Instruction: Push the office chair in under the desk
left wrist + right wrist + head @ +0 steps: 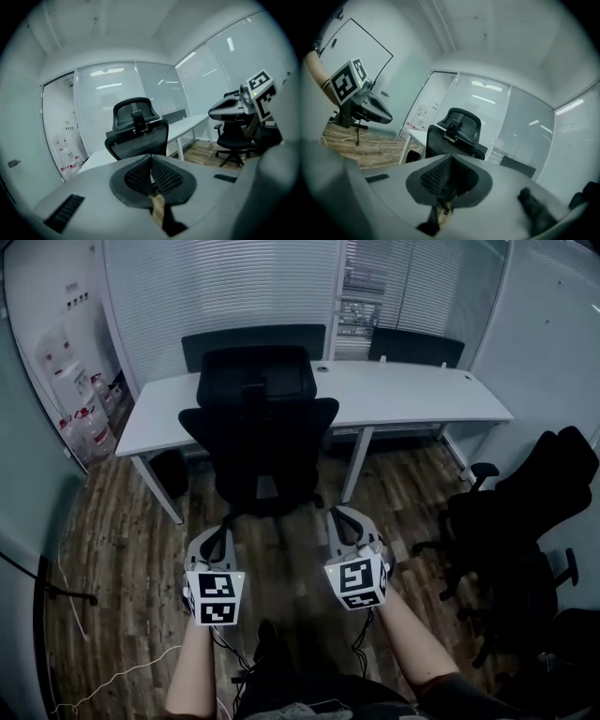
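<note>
office chair [258, 427] stands straight ahead, backrest facing the left gripper [223, 526] and right gripper [339, 519], desk [403, 395] just beyond; both equally near, jaws closed, empty.

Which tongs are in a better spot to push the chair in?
Probably left: the left tongs sit closer behind the middle of the office chair than the right tongs. Both are shut, touching nothing.

Dim, bluish room light, glare streaks on glass partitions [110, 86], heavy fisheye vignetting, blurred near foreground.
</note>
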The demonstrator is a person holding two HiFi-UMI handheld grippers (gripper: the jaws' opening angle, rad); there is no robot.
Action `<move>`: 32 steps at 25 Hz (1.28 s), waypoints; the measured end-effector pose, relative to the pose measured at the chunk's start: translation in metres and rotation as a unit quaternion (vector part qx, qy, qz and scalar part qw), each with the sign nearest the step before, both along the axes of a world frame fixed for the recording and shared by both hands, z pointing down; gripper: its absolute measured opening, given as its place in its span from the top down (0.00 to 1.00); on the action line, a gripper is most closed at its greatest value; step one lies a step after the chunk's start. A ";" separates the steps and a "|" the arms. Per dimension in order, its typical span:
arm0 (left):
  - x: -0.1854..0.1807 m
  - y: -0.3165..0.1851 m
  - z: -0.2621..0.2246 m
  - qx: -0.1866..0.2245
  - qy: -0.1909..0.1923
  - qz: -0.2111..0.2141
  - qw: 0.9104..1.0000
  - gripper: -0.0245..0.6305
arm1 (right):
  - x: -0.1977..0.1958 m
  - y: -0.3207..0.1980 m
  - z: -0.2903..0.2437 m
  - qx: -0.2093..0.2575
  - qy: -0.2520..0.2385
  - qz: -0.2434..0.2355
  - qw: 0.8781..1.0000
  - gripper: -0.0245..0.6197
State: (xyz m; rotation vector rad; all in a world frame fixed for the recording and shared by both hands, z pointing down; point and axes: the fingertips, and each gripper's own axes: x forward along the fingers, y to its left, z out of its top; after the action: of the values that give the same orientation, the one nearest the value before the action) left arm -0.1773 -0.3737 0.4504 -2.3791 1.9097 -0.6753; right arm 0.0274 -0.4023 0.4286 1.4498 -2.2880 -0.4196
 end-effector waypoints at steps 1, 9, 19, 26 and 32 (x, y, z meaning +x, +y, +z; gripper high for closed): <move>0.006 0.012 -0.001 0.001 0.001 -0.003 1.000 0.94 | 0.005 0.012 -0.001 -0.001 -0.002 -0.005 1.000 0.92; 0.043 0.100 -0.018 0.013 0.015 -0.021 1.000 0.94 | 0.027 0.098 -0.023 0.012 -0.025 -0.040 0.999 0.92; 0.066 0.158 -0.027 0.014 0.037 -0.030 0.999 0.94 | 0.041 0.154 -0.030 0.015 -0.036 -0.055 0.998 0.92; 0.066 0.163 -0.028 0.010 0.036 -0.019 0.999 0.94 | 0.040 0.161 -0.030 0.009 -0.045 -0.041 0.998 0.93; 0.064 0.159 -0.028 0.006 0.041 -0.001 0.999 0.94 | 0.029 0.163 -0.033 0.005 -0.052 -0.032 0.998 0.93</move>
State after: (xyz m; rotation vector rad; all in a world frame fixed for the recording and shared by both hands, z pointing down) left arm -0.1136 -0.2145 0.4227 -2.4335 1.9416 -0.5732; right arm 0.0567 -0.2392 0.3956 1.4386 -2.4222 -0.3838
